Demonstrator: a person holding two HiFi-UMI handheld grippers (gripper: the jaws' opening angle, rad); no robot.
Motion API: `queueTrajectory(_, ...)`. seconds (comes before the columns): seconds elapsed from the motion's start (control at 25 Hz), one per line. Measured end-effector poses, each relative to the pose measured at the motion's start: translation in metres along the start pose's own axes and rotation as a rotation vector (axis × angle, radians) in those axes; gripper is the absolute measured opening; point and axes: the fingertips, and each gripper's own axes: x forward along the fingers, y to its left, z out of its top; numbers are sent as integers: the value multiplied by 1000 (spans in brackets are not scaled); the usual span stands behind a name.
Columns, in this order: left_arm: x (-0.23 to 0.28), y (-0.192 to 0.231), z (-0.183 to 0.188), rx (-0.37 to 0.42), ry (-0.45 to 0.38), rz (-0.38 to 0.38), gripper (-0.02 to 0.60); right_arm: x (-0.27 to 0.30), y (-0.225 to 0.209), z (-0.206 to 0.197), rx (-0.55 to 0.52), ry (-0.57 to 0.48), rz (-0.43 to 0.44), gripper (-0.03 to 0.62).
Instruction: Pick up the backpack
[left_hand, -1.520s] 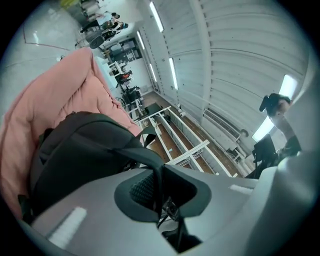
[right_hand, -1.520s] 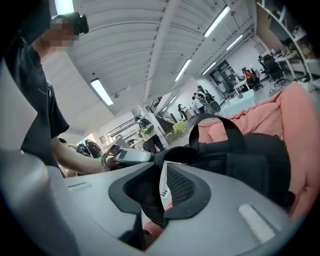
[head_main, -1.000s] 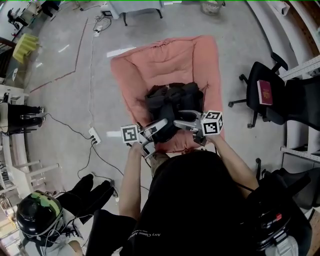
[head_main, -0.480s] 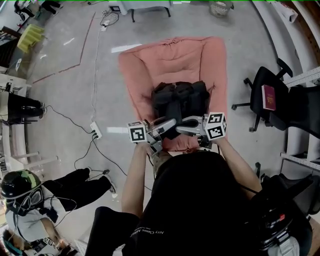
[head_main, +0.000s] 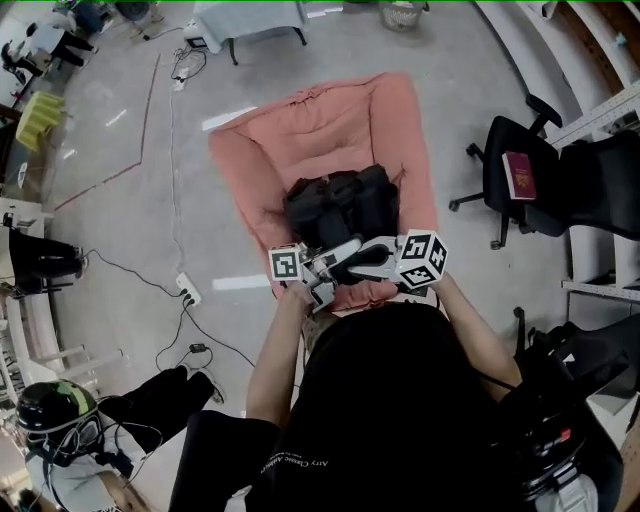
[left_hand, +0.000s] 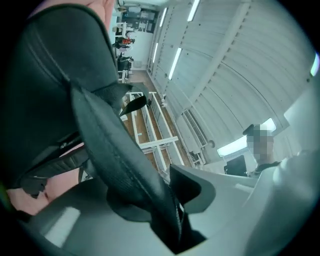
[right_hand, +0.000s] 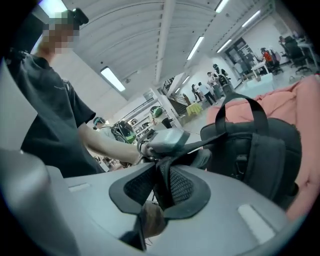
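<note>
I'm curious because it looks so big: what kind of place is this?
Probably a workshop or lab hall: bare concrete floor with loose cables, office chairs, and long ceiling lights.

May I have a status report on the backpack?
Left fingers, just closing, grip the shoulder strap. Right fingers, just eased wider, pinch a strap. Backpack on pink cushion. No obstruction seen.

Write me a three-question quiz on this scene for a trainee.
1. True or false: the backpack lies on the bare floor.
2. What lies on the black office chair: A a red book, B a mug, C a laptop?
3. What runs between the right gripper's jaws?
Key: 1 false, it lies on the pink cushion. 2 A. 3 a black backpack strap; the jaws, having just opened a little, pinch it.
</note>
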Motion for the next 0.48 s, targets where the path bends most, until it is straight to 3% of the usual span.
queueTrajectory(0.08,12,3,2,-24,-22,-21,74,-8,-5,-2,42,-12,-20,88)
queueTrajectory(0.2,21,9,2,10,-41,0,42,-17,-11,-8,79,-22,-42,90)
queueTrajectory(0.36,21,15,1,31,-69,52,23,-23,-10,-18,15,-14,-15,91)
queueTrajectory(0.48,3,10,11,21,-159,56,3,-47,-22,-42,-26,44,-18,104)
